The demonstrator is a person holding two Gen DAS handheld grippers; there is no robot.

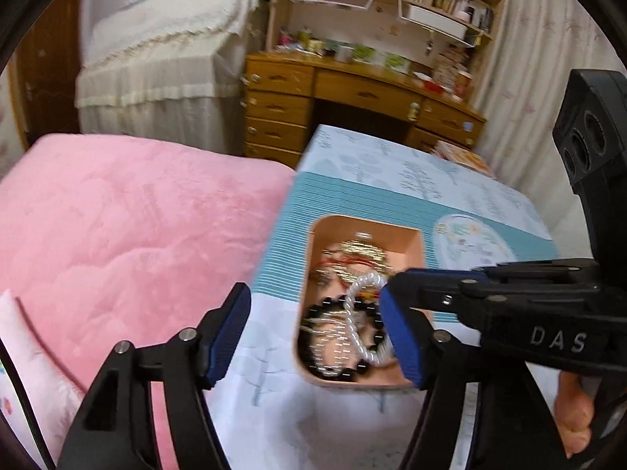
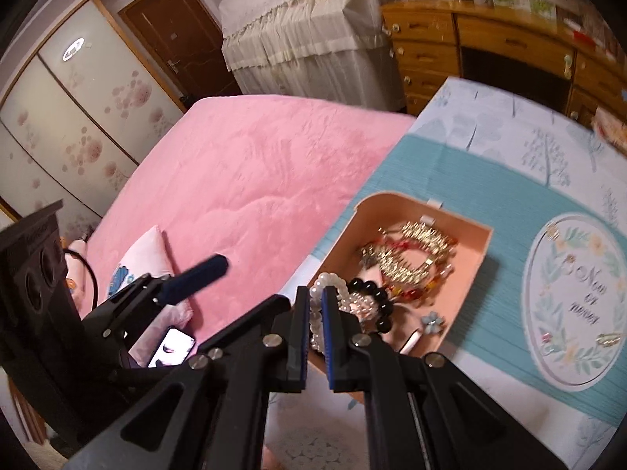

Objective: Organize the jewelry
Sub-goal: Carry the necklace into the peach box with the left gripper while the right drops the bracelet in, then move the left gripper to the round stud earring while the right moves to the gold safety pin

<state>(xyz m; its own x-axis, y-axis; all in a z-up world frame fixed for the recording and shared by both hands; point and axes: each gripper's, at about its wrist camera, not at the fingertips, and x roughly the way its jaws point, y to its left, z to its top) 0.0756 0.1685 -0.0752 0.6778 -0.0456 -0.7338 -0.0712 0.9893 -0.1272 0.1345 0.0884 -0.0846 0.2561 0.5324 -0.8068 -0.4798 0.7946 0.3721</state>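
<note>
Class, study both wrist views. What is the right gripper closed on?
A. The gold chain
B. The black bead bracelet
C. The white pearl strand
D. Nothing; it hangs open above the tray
C. In the right wrist view the right gripper has its blue pads pinched around the white pearl strand at the near edge of the pink tray, while the black bead bracelet and gold chain lie free inside.

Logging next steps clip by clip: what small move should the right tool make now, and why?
Probably lift straight up: the right tool is shut on the white pearl bead bracelet, which overlaps the black bead bracelet in the shallow pink tray.
</note>
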